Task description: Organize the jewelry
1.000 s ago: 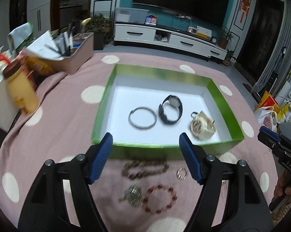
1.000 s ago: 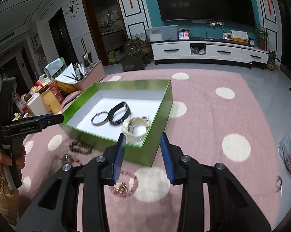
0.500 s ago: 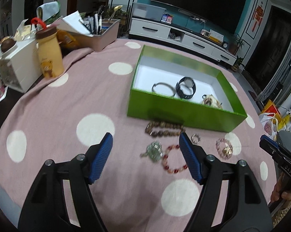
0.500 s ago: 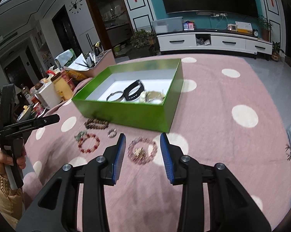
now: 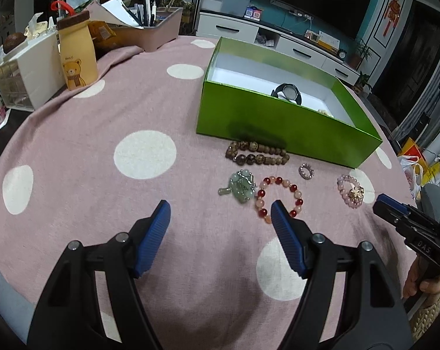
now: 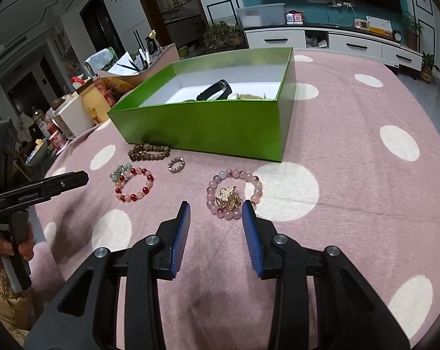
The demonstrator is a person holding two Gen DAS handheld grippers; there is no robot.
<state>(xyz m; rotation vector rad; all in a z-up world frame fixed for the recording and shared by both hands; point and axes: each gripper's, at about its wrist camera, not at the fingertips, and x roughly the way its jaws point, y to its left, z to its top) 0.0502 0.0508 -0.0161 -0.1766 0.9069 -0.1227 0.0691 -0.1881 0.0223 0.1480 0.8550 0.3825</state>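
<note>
Five loose pieces lie on the pink white-dotted cloth of the table (image 5: 82, 134), all just in front of the open green cardboard box (image 5: 281, 125): brown wooden bead bracelet (image 5: 256, 153) w/ its far side near the box's front wall, small silver ring (image 5: 306, 171), pale green jade charm (image 5: 239, 188) touching the red-and-pink bead bracelet (image 5: 279, 199), and pale pink bead bracelet w/ gold charm (image 6: 234, 197). A black watch (image 5: 288, 93) sits inside the box. Left gripper (image 5: 220, 211) is wide, empty, its right pad overlapping the red bracelet's edge in view. Right gripper (image 6: 216, 210) is narrower, empty, at the pink bracelet's near edge. Bare cloth spreads left of the jewelry; clutter sits at the far-left table edge.
</note>
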